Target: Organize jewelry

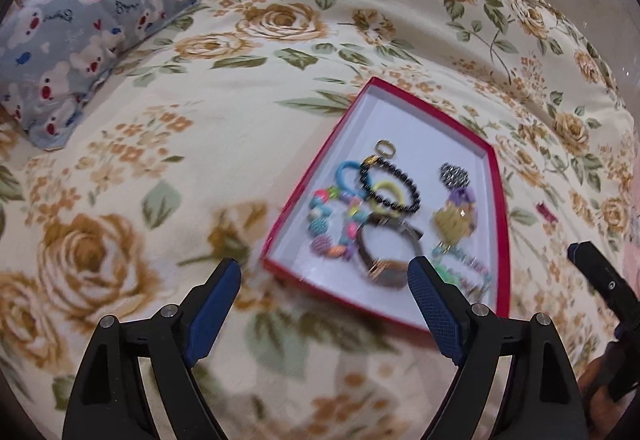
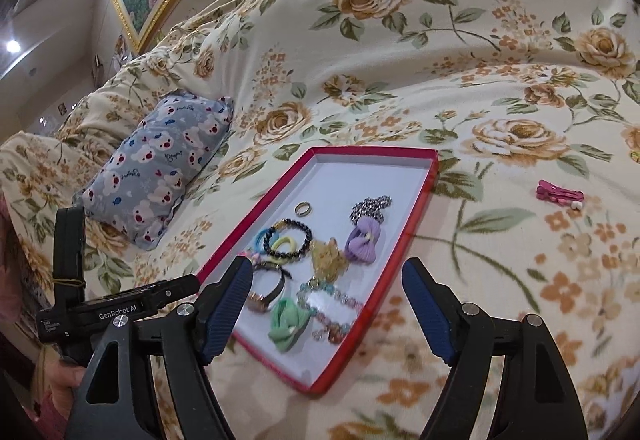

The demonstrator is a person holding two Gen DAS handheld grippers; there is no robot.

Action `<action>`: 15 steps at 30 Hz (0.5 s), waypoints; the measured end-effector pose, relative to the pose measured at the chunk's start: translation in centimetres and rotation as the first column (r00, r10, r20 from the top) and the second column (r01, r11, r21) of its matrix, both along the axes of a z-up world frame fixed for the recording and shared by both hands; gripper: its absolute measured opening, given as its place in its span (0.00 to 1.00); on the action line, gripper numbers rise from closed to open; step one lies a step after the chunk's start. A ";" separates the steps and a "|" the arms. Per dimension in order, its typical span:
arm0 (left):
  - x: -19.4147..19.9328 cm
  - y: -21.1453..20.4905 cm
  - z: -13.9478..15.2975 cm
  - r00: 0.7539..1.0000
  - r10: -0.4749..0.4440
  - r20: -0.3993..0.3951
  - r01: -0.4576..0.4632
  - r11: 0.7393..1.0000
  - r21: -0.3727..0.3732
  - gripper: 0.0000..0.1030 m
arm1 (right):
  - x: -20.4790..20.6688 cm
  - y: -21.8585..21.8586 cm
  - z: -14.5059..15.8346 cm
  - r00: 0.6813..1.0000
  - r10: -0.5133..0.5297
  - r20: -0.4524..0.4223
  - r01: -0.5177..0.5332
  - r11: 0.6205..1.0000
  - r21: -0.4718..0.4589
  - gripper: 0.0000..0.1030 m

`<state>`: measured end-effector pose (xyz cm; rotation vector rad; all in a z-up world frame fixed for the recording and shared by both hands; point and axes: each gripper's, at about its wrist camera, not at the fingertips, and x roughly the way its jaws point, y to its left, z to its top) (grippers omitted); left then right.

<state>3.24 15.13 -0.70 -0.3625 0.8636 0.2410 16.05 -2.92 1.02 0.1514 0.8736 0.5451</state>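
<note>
Off the red tray's (image 2: 404, 236) right edge on the bedspread (image 2: 500, 51) lies the pink clip (image 2: 559, 195); right gripper (image 2: 328, 320), fingers spread and empty, should straddle it flat before closing

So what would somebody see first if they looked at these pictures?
Probably the red tray lying on the flowery bedspread, full of bright jewelry and hair ties, like a purple bow and a black bead bracelet. Next, the pink hair clip lying alone on the bedspread to the tray's right, and the blue teddy-bear pillow to its left.
</note>
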 end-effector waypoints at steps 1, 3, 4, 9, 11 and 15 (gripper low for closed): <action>-0.5 -0.3 0.2 1.000 -0.001 0.004 0.001 1.000 0.015 0.83 | -0.5 0.1 0.0 1.000 0.004 0.006 -0.004 1.000 -0.012 0.77; -1.5 -0.9 0.6 1.000 -0.002 0.012 0.001 0.999 0.053 0.83 | -1.3 0.4 -0.3 1.000 0.018 0.012 -0.018 0.999 -0.034 0.78; -1.8 -1.1 0.6 1.000 -0.006 0.014 0.005 0.998 0.068 0.83 | -1.7 0.6 -0.4 1.000 0.027 0.010 -0.027 0.998 -0.048 0.78; -4.2 -2.7 1.2 0.999 -0.022 0.042 0.016 0.988 0.151 0.83 | -3.1 0.9 -1.2 0.999 0.052 -0.010 -0.053 0.996 -0.074 0.79; -5.2 -3.2 1.1 0.998 -0.037 0.052 0.029 0.988 0.153 0.83 | -3.5 1.1 -1.0 0.999 0.053 -0.008 -0.054 0.993 -0.102 0.83; -6.6 -3.5 1.2 0.996 -0.063 0.058 0.054 0.988 0.146 0.83 | -4.0 0.9 0.3 0.998 0.057 0.006 -0.056 0.991 -0.122 0.87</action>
